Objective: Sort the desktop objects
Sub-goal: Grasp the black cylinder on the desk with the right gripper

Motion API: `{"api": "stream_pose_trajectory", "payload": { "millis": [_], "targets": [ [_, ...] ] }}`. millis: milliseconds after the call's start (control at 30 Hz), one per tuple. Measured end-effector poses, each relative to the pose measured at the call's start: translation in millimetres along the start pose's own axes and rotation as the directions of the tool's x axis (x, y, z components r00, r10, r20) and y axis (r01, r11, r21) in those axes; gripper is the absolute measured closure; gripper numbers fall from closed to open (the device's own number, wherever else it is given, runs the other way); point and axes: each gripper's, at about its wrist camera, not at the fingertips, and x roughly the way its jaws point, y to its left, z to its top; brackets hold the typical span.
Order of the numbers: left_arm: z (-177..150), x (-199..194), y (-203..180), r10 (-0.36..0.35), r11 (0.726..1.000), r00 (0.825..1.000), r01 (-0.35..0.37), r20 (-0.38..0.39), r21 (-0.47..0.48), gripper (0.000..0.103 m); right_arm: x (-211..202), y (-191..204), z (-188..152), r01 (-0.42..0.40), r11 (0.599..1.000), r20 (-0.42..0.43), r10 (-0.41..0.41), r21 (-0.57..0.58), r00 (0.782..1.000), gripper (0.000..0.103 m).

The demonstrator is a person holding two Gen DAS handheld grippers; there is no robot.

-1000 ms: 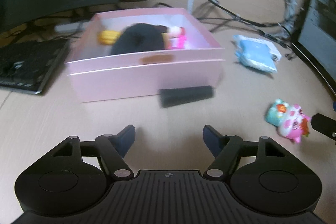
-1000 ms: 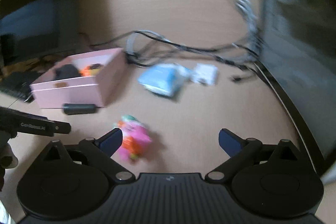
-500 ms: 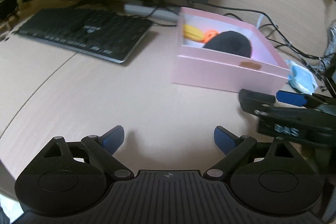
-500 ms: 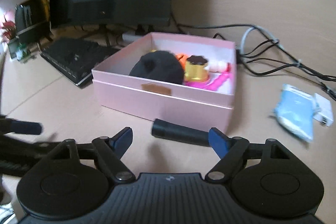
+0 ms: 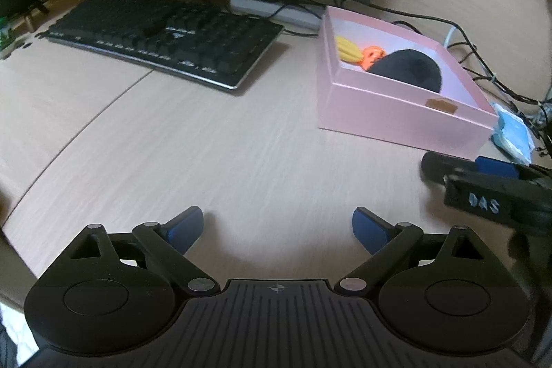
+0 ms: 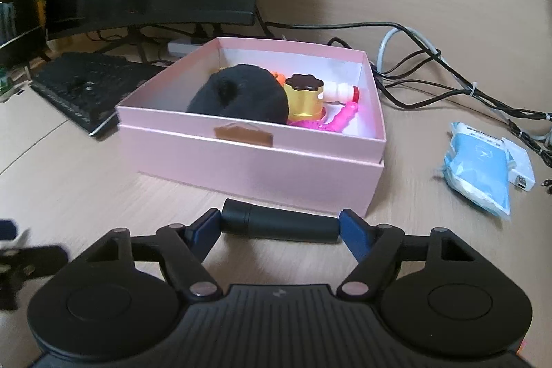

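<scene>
Black and cylindrical, a matte tube (image 6: 280,225) lies on the counter (image 6: 103,181) against the pink cardboard box (image 6: 255,157). The right hand-held gripper (image 6: 280,226) is closing around it, pads not yet pressing; the left hand-held gripper (image 5: 277,226) is held apart, empty. Next, a firm clamp and lift are called for.

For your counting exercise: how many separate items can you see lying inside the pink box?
6, though more may be hidden: black plush at front left, yellow toy and orange toy behind it, gold pudding cup centre, small white bottle behind that, pink toy front right.
</scene>
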Motion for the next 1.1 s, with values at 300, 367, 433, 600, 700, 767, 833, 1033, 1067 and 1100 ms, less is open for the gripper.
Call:
{"api": "stream_pose_trajectory", "payload": {
  "millis": [300, 367, 433, 600, 700, 767, 833, 1033, 1067, 1100],
  "targets": [
    [-1.6, 0.9, -25.4, -0.03, 0.998, 1.0, 0.031, -0.004, 0.06, 0.005, -31.0, 0.1, -28.3, -0.057, 0.997, -0.053, 0.054, -0.053, 0.997, 0.023],
    [-2.3, -1.8, -30.7, -0.031, 0.997, 1.0, 0.031, 0.002, 0.075, 0.005, -36.4, -6.4, -33.0, -0.066, 0.997, -0.058, 0.064, -0.032, 0.996, 0.023],
    [-3.1, -6.0, -36.0, -0.033, 0.996, 0.999, 0.032, 0.009, 0.085, 0.005, -50.1, -16.0, -37.3, -0.089, 0.996, -0.031, 0.088, -0.017, 0.996, 0.02],
    [-8.5, -15.0, -53.0, -0.059, 0.991, 0.998, 0.057, 0.011, 0.119, 0.004, -85.0, -49.1, -48.6, -0.061, 0.998, 0.078, 0.061, 0.004, 0.995, 0.018],
    [-15.4, -15.0, -71.7, -0.118, 0.975, 0.993, 0.118, -0.011, 0.187, 0.003, -99.8, -73.2, -56.3, 0.004, 0.999, 0.118, -0.01, 0.051, 0.993, 0.016],
    [-20.5, -12.5, -89.2, -0.153, 0.955, 0.988, 0.157, -0.035, 0.251, 0.003, -104.3, -87.9, -60.0, 0.043, 0.995, 0.12, -0.054, 0.09, 0.991, 0.016],
    [-24.3, -7.7, -105.2, -0.156, 0.932, 0.987, 0.162, -0.044, 0.326, 0.003, -105.9, -101.8, -62.7, 0.081, 0.988, 0.109, -0.095, 0.133, 0.989, 0.016],
    [-16.7, 8.5, -115.1, -0.061, 0.916, 0.998, 0.061, -0.011, 0.396, 0.003, -113.2, -119.0, -73.5, 0.132, 0.979, 0.085, -0.146, 0.157, 0.986, 0.013],
    [-14.3, 9.6, -112.5, -0.047, 0.918, 0.999, 0.043, -0.002, 0.394, 0.003, -113.1, -118.7, -75.8, 0.139, 0.979, 0.079, -0.152, 0.149, 0.985, 0.012],
    [-12.0, 10.4, -109.7, -0.029, 0.92, 1.0, 0.024, 0.007, 0.391, 0.003, -111.9, -118.5, -76.5, 0.143, 0.98, 0.072, -0.154, 0.14, 0.985, 0.011]
  ]
}}
